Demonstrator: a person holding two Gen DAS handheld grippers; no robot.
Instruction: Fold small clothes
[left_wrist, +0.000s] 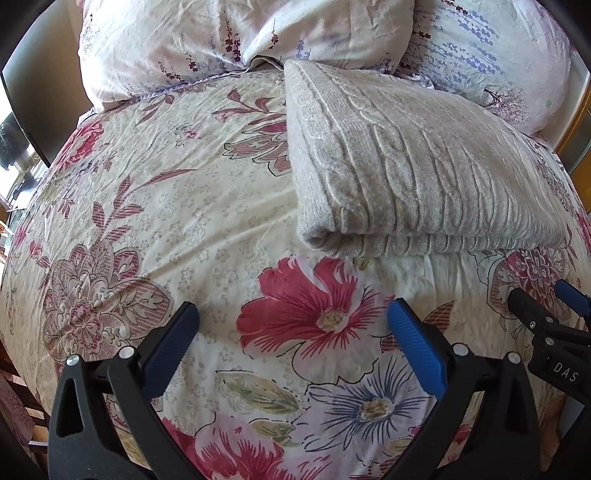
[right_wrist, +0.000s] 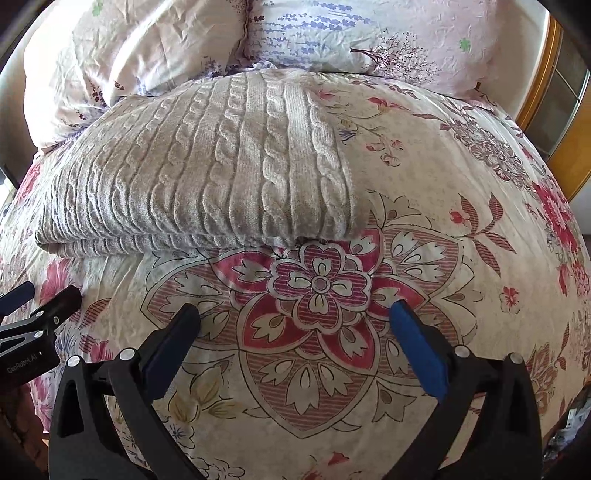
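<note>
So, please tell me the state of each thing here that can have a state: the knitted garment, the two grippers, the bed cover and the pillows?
Grey cable-knit sweater: folded into a thick rectangle, lying flat on the bed, held by neither gripper.
Left gripper: open, empty, short of the sweater.
Right gripper: open, empty, short of the sweater.
Floral bedspread: spread out, lightly wrinkled.
Pillows: lying beyond the sweater, covers creased.

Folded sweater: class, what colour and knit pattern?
Light grey-beige cable knit sweater, clearest in the right wrist view.
</note>
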